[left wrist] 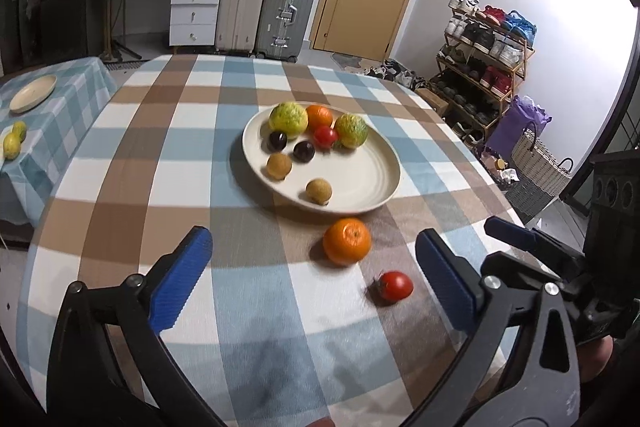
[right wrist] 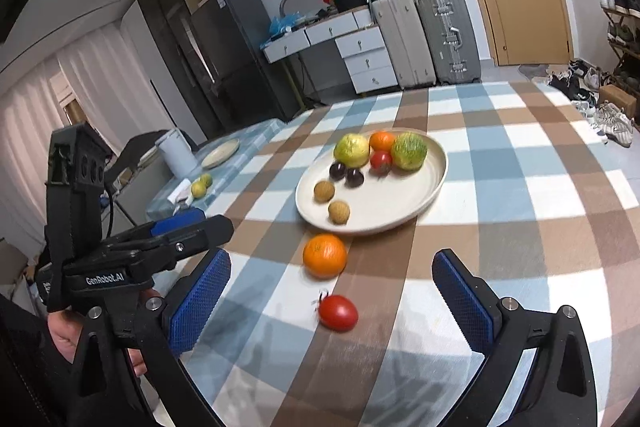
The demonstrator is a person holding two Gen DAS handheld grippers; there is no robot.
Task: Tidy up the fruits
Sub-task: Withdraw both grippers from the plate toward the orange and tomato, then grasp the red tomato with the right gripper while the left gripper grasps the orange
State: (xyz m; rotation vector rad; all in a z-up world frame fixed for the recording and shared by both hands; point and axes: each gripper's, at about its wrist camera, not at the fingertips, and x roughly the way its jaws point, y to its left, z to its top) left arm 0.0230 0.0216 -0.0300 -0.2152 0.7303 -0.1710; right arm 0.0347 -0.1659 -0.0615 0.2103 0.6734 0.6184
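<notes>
A cream plate (left wrist: 360, 183) (right wrist: 404, 199) on the checked tablecloth holds several fruits: two yellow-green ones, an orange, a small tomato, two dark plums and two brown longans. An orange (left wrist: 347, 241) (right wrist: 325, 255) and a red tomato (left wrist: 395, 286) (right wrist: 338, 312) lie on the cloth in front of the plate. My left gripper (left wrist: 314, 273) is open and empty, the loose orange between and beyond its fingers. My right gripper (right wrist: 332, 293) is open and empty, the tomato between its fingers. The right gripper shows at the right edge of the left wrist view (left wrist: 520, 239).
A side table (left wrist: 80, 83) at the left carries an empty plate (left wrist: 33, 93) (right wrist: 221, 153) and two yellow-green fruits (left wrist: 14, 141) (right wrist: 201, 185). Suitcases (left wrist: 264, 11), a drawer unit, a door and a shoe rack (left wrist: 480, 67) stand beyond the table.
</notes>
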